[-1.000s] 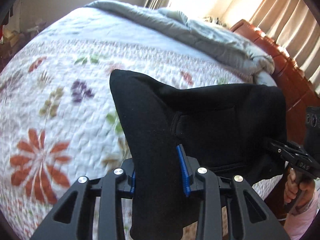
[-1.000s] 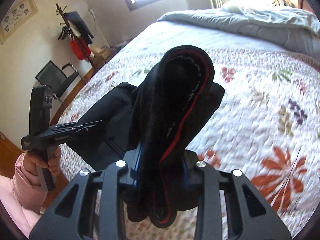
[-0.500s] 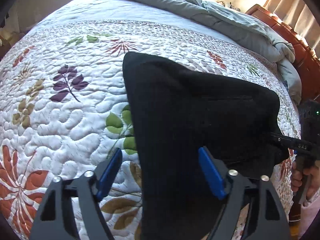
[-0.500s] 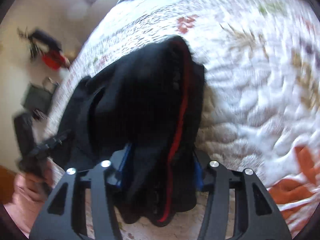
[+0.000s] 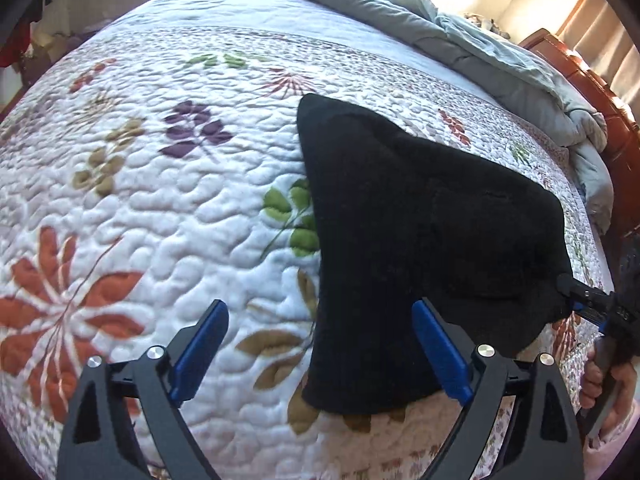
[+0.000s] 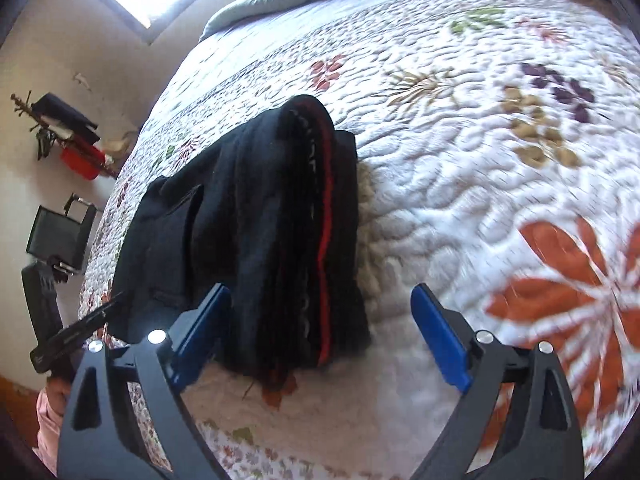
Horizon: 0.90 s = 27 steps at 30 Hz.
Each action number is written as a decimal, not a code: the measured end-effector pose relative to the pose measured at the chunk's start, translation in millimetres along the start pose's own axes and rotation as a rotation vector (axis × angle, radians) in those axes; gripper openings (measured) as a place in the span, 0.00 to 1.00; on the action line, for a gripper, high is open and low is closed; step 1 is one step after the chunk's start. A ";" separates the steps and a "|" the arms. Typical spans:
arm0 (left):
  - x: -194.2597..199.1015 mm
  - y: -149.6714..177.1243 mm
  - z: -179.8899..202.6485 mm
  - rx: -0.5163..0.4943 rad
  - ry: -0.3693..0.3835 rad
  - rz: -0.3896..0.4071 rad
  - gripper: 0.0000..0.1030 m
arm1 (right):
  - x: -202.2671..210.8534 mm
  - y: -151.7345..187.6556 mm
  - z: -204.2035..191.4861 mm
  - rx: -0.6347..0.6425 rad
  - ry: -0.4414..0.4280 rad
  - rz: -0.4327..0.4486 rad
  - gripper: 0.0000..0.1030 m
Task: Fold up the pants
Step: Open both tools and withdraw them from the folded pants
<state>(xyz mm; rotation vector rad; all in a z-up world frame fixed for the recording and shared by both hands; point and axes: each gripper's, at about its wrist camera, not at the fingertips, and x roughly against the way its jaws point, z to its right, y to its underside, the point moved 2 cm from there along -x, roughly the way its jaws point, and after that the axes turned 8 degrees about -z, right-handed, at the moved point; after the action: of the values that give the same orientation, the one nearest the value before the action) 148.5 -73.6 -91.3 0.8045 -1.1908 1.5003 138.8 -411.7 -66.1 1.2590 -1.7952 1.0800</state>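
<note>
Quilted bed (image 5: 168,208), hand-held grippers opening over pants (image 5: 420,232)

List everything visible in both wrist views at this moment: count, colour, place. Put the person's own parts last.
Pants: one, black with a red stripe inside, lying folded on the quilt.
Quilt: one, white with floral print, covering the bed.
Duvet: one, grey, bunched at the far end of the bed.
Bed frame: one, reddish wood, beside the duvet.
Chair: one, black, by the wall.
Coat stand: one, holding dark and red items.
Left tongs: blue pads, jaws opening, pants edge between them, not gripped.
Right tongs: blue pads, jaws opening, pants released.
Hand: holding the right tongs' handle.
</note>
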 end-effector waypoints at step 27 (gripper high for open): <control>74.7 57.1 32.1 -0.046 -0.101 0.056 0.93 | 45.4 70.1 -87.3 0.133 0.279 0.011 0.94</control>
<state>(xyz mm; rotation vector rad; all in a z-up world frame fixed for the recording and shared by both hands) 71.3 -81.5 -29.4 0.8306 -1.3281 1.4872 64.6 -337.2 -6.6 1.1119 -1.5433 1.3294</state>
